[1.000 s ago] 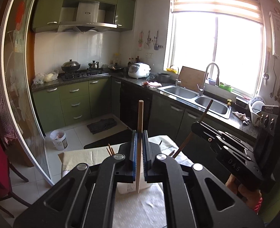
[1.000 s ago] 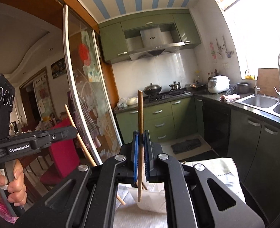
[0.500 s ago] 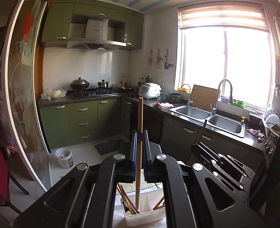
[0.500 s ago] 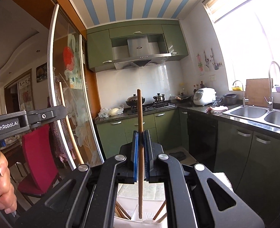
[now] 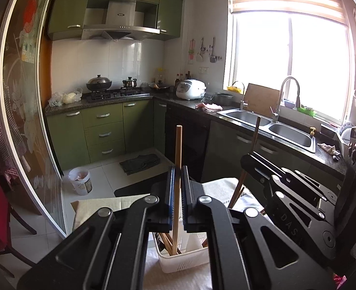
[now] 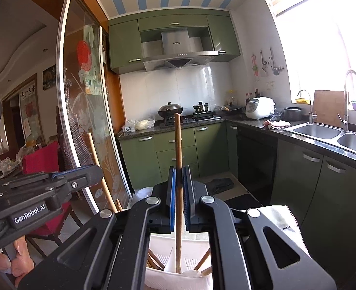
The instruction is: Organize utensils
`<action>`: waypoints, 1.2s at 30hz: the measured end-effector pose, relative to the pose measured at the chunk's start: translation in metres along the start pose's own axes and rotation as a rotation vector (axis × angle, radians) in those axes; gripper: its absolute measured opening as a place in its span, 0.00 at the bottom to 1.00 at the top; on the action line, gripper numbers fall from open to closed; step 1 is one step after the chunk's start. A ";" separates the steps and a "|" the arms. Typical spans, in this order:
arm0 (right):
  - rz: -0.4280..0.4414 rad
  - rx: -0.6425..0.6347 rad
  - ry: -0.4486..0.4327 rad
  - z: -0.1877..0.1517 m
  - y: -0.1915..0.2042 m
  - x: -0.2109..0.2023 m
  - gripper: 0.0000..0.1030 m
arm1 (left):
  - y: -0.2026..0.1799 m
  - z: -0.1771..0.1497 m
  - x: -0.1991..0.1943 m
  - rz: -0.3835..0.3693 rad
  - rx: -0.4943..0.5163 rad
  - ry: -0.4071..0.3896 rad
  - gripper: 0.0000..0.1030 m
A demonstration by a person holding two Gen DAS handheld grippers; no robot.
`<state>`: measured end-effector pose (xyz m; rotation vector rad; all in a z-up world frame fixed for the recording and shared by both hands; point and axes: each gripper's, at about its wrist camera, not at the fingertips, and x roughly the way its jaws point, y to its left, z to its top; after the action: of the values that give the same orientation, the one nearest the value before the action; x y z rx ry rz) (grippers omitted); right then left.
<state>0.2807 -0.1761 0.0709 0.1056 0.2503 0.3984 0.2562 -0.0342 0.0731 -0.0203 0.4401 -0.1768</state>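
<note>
My left gripper (image 5: pixel 177 193) is shut on a light wooden chopstick (image 5: pixel 178 159), held upright with its lower end inside the white utensil holder (image 5: pixel 185 262). My right gripper (image 6: pixel 179 198) is shut on a darker wooden chopstick (image 6: pixel 178 145), also upright, with its lower end down in the same white holder (image 6: pixel 178 280). Several more chopsticks lean inside the holder. The right gripper also shows at the right of the left wrist view (image 5: pixel 245 159), and the left gripper at the left of the right wrist view (image 6: pixel 98 169).
The holder stands on a table with a white cloth (image 5: pixel 228 188). Green kitchen cabinets (image 5: pixel 105 133), a stove, a double sink (image 5: pixel 269 125) and a window lie beyond. A glass sliding door (image 6: pixel 81 120) and a red chair (image 6: pixel 40 159) are at the left.
Both grippers have lowered their chopsticks, so the lower ends now sit inside the white holder. Both views tilted up briefly and then back down.
</note>
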 end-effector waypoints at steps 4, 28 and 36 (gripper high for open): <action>-0.007 -0.028 0.051 -0.015 0.007 0.011 0.06 | 0.001 -0.021 0.012 -0.005 -0.004 0.054 0.06; -0.024 -0.078 0.000 -0.059 0.014 -0.074 0.27 | -0.005 -0.086 -0.031 0.201 -0.045 -0.013 0.62; -0.046 -0.108 0.005 -0.104 0.004 -0.174 0.66 | -0.016 -0.131 -0.096 0.283 -0.053 -0.058 0.93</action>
<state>0.0971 -0.2354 0.0092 -0.0068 0.2353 0.3658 0.1121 -0.0311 -0.0038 -0.0150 0.3854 0.1134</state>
